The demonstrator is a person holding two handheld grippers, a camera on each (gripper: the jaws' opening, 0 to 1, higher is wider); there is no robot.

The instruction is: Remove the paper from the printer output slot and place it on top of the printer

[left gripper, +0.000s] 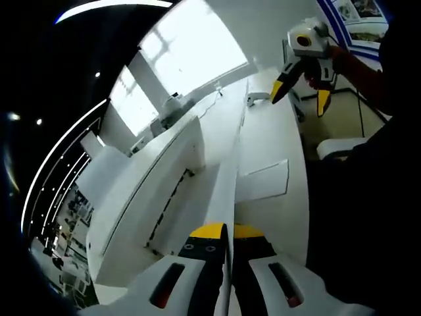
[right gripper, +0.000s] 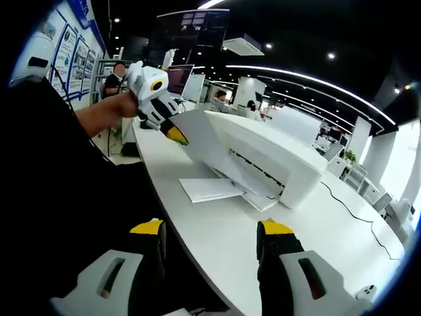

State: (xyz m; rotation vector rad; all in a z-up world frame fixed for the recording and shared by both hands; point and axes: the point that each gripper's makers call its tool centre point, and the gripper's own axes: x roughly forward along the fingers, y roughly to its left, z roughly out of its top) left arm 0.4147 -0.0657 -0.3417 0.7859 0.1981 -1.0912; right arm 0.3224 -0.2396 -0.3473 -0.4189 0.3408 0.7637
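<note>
Left gripper point(left gripper: 227, 232) clamps the paper point(right gripper: 200, 138) edge-on; the right gripper point(right gripper: 210, 230), jaws wide, apparently faces the printer point(right gripper: 276, 161).

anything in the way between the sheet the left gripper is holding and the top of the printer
Nothing visible blocks it. The left hand-held gripper is shut on the paper, which it holds beside the printer. The printer's flat top looks bare. The right hand-held gripper is open, low over the table, away from that path.
</note>
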